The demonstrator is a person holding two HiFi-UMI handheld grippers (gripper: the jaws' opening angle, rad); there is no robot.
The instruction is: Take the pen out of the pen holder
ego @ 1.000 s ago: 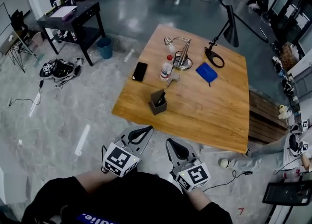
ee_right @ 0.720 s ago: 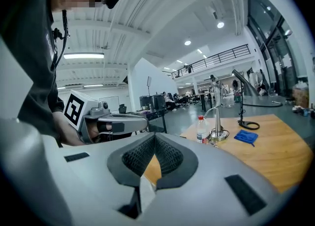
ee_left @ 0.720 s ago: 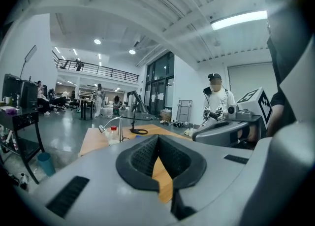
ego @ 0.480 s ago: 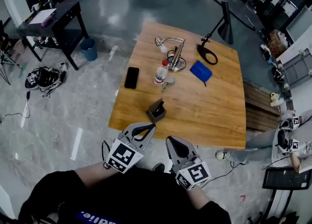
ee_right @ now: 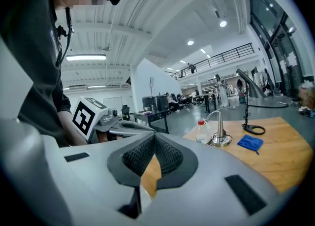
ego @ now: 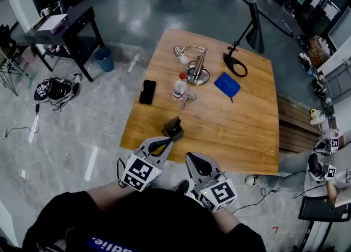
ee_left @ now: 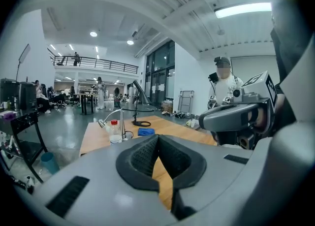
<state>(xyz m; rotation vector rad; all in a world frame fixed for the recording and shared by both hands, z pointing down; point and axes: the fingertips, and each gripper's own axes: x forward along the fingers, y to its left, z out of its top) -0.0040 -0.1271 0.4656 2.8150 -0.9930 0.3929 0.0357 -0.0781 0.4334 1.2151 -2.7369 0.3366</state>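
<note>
Both tongs held low near the person's body at the near edge of the wooden table (ego: 236,130). Left tongs (ego: 163,144): jaws closed, ribbed pads meeting at the tips, nothing between (its own view (ee_left: 158,139) confirms). Right tongs (ego: 193,160): same, tips together, empty (ee_right: 154,139). Pen holder (ego: 174,127): small dark box, just ahead of left tongs' tips and ahead-left of right tongs; not visible in either gripper view. Pen (ego: 176,123): only a dark sliver leaning in the holder, detail too small to read. Farther ahead of both tongs: clear bottle w/ red cap (ego: 179,87), black phone (ego: 147,91), blue cloth (ego: 227,85), well apart from the holder. Task not begun; jaws must open first. Handling, est.: pen prob. light, stiff, slim, smooth barrel, so could slip or twist betw. pads; grip across the exposed upper part above the rim, square to the barrel. Holder looks small and light, may tip or ride up w/ the pen; draw along the pen's lean, maybe steady the holder w/ the other tongs.
</note>
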